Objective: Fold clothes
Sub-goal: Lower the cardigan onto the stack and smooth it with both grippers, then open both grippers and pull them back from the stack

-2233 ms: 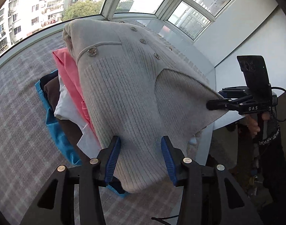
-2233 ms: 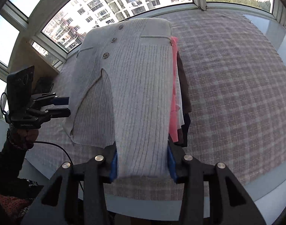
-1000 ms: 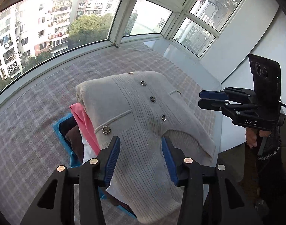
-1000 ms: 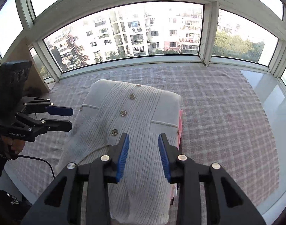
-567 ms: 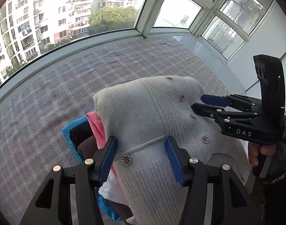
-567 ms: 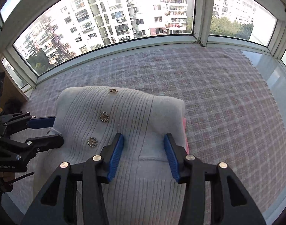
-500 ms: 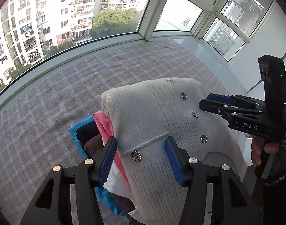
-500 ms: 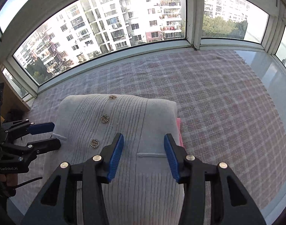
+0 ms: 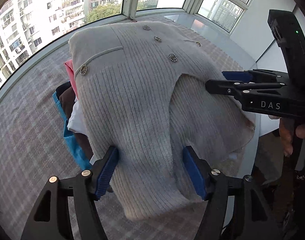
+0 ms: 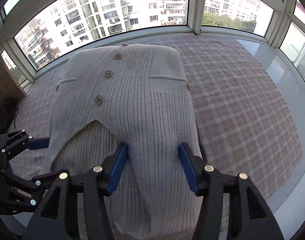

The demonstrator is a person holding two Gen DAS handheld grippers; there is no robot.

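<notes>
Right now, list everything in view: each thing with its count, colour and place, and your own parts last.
cardigan: one, grey ribbed knit, draped over the stack of clothes and hanging off its near side.
buttons: at least four, metallic rings, down the cardigan's front.
stack of clothes: one; pink, white, brown, dark and blue layers showing under the cardigan's left edge.
checked cloth: one, pink and grey plaid, covering the platform by the windows.
windows: a curved bay, white frames, apartment blocks and trees outside.
left gripper: black, blue pads, open, astride the cardigan's hanging hem.
right gripper: black, blue pads, open, also astride the hem.
hand: one, holding the right gripper's handle.
</notes>
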